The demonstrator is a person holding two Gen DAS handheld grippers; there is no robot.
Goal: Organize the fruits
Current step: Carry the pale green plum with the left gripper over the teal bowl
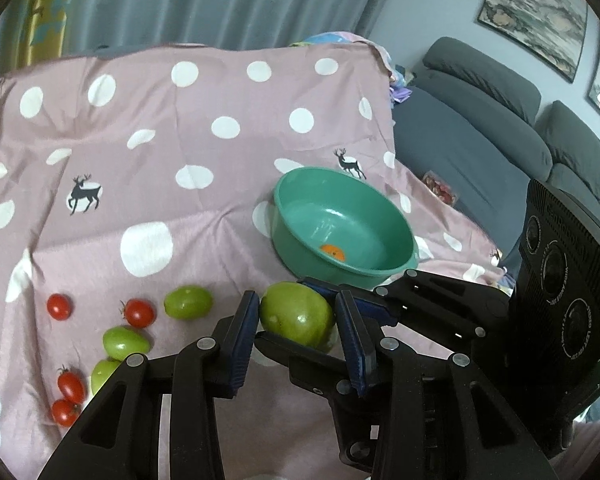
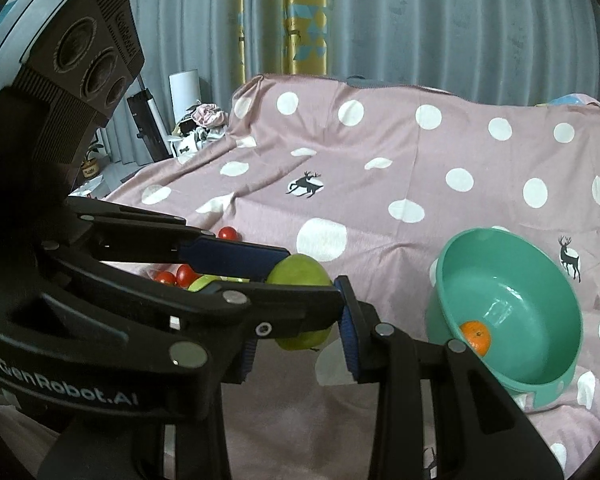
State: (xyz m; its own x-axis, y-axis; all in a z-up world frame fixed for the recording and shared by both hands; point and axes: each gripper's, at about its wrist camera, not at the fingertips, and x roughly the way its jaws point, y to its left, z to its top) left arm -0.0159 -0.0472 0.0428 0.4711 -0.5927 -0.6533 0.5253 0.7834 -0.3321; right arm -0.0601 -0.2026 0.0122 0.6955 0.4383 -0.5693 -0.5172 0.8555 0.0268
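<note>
A large green apple (image 1: 296,314) sits on the pink dotted cloth, in front of a teal bowl (image 1: 342,224) that holds one orange (image 1: 333,252). My left gripper (image 1: 298,332) has its blue pads on both sides of the apple. My right gripper (image 1: 328,312) crosses in from the right and also closes around the same apple (image 2: 300,274). In the right wrist view the bowl (image 2: 508,316) stands to the right with the orange (image 2: 475,336) inside. Whether either gripper presses the apple cannot be told.
Smaller green fruits (image 1: 188,302) and red cherry tomatoes (image 1: 139,313) lie on the cloth to the left. A grey sofa (image 1: 480,128) stands past the cloth's right edge. Curtains hang behind. Clutter sits at the far left (image 2: 204,120).
</note>
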